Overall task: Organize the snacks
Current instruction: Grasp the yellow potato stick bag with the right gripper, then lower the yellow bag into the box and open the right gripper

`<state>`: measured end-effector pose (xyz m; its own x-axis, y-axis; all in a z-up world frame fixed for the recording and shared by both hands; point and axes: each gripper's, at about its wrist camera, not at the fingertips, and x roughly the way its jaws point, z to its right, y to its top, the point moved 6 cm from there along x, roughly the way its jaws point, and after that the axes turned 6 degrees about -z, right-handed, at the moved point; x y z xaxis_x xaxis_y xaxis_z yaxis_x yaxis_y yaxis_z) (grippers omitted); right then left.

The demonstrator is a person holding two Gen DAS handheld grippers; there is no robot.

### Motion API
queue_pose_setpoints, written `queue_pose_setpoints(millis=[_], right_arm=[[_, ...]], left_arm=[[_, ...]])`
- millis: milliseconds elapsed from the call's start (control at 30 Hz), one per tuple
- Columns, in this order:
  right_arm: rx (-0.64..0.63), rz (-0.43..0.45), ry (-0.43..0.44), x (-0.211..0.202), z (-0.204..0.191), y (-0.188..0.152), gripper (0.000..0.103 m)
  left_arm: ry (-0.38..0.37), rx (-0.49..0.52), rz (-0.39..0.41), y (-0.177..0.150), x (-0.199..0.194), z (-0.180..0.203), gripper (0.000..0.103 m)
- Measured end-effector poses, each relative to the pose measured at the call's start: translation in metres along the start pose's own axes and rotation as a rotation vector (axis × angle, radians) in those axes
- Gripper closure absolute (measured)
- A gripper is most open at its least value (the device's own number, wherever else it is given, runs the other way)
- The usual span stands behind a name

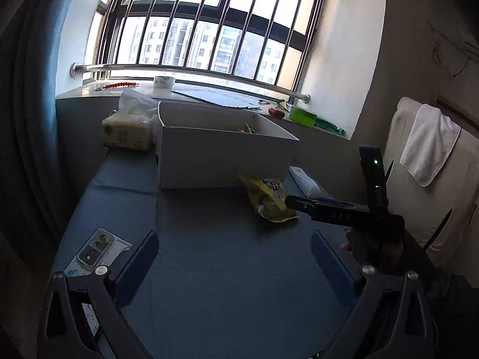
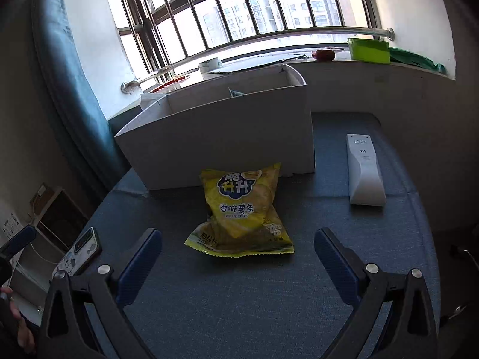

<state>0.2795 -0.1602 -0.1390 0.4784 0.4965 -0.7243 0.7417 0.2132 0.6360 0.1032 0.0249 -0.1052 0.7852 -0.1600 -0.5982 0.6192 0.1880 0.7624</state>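
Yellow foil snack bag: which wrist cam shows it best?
Right wrist. The yellow foil snack bag lies centred ahead of the open right gripper, its printed front whole. In the left wrist view the bag is off-centre, foreshortened and partly covered by the right gripper's black finger.

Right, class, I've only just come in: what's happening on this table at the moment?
A person is tidying snacks with tongs in each hand. The right tongs are open, lined up on a yellow bag of potato sticks that lies on the blue table against the white box. The left tongs are open and empty. Nothing is gripped yet. A white remote lies beside the box.
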Motion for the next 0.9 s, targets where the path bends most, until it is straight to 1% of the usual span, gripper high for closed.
queue_pose_setpoints(millis=[133, 200, 267, 333, 367, 400, 433, 467, 500, 567, 600, 700, 767, 900], right_arm=[[-0.034, -0.038, -0.025, 0.027, -0.004, 0.011, 0.000], [-0.038, -0.066, -0.041, 0.040, -0.004, 0.016, 0.000], [-0.050, -0.092, -0.036, 0.056, -0.005, 0.020, 0.000], [-0.055, -0.125, -0.062, 0.069, -0.003, 0.023, 0.000], [-0.056, -0.152, -0.078, 0.075, -0.001, 0.023, 0.012], [-0.053, -0.162, -0.105, 0.078, 0.002, 0.023, 0.031], [-0.052, -0.144, -0.117, 0.075, 0.002, 0.024, 0.044], [-0.058, -0.130, -0.132, 0.071, 0.002, 0.024, 0.047], [-0.062, -0.127, -0.125, 0.067, 0.001, 0.023, 0.048], [-0.046, -0.112, -0.072, 0.055, 0.000, 0.020, 0.049], [-0.044, -0.100, -0.064, 0.047, 0.000, 0.018, 0.049], [-0.051, -0.036, -0.034, 0.015, -0.004, 0.021, 0.049], [-0.057, 0.016, -0.014, -0.009, -0.008, 0.030, 0.049], [-0.054, 0.110, 0.022, -0.047, -0.016, 0.064, 0.049]], left_arm=[[0.005, -0.013, -0.021, -0.009, 0.001, -0.004, 0.000], [0.009, -0.017, -0.016, -0.009, 0.000, -0.006, 0.000], [0.019, -0.020, -0.015, -0.010, -0.001, -0.007, 0.000], [0.026, -0.025, -0.007, -0.011, -0.003, -0.009, 0.000], [0.028, -0.030, -0.009, -0.011, -0.003, -0.010, 0.000], [0.030, -0.035, -0.010, -0.011, -0.003, -0.012, 0.000], [0.031, -0.036, -0.011, -0.012, -0.003, -0.013, 0.000], [0.031, -0.037, -0.013, -0.012, -0.003, -0.013, 0.000], [0.033, -0.039, -0.015, -0.012, -0.002, -0.015, 0.000], [0.035, -0.045, -0.017, -0.012, -0.001, -0.018, 0.000], [0.037, -0.050, -0.015, -0.011, 0.000, -0.020, 0.000], [0.037, -0.065, -0.012, -0.009, 0.001, -0.023, 0.000], [0.041, -0.063, -0.011, -0.008, 0.002, -0.023, 0.000], [0.035, -0.051, -0.017, -0.009, 0.004, -0.018, 0.000]])
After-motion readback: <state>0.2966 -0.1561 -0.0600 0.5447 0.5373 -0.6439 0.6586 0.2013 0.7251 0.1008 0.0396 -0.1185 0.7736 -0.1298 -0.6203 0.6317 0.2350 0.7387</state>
